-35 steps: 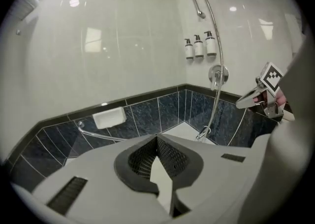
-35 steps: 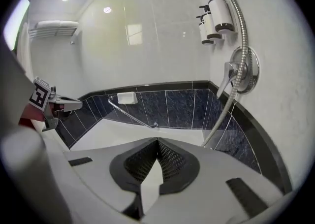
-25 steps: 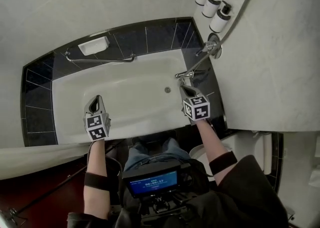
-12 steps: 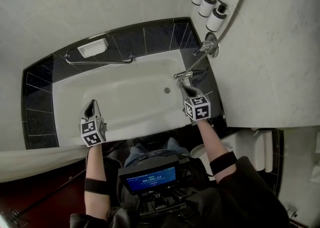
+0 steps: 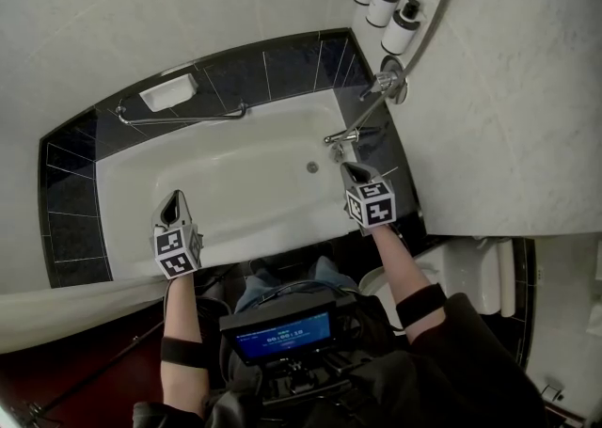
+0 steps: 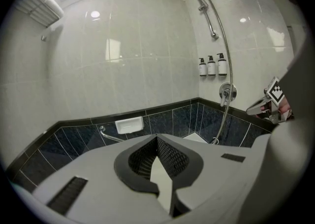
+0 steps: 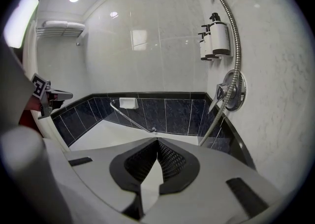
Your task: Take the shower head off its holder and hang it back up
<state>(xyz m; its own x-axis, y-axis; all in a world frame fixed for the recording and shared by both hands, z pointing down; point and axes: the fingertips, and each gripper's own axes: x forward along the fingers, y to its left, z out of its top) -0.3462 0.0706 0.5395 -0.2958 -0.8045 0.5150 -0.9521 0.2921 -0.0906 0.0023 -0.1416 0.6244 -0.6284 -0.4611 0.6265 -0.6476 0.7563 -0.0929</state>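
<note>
The metal shower hose (image 5: pixel 428 36) runs from the top right corner down the marble wall to the round valve (image 5: pixel 393 80). In the left gripper view the hose (image 6: pixel 227 55) hangs beside the slide rail (image 6: pixel 208 14) high on the wall; the shower head itself is too small to make out at the rail's top. My left gripper (image 5: pixel 174 197) is shut and empty over the near rim of the white bathtub (image 5: pixel 122 229). My right gripper (image 5: pixel 350 168) is shut and empty just below the tub spout (image 5: pixel 340 137), apart from the hose.
Three pump bottles (image 5: pixel 381 3) hang on the wall above the valve. A grab bar (image 5: pixel 179 116) and a soap dish (image 5: pixel 167 92) sit on the dark tiled far ledge. A toilet (image 5: pixel 475 276) stands at the right, and a shower curtain (image 5: pixel 56 309) lies at the lower left.
The head view has drifted a little, so the tub and bottles sit slightly to the left. Both grippers stay shut in nearly the same places.
</note>
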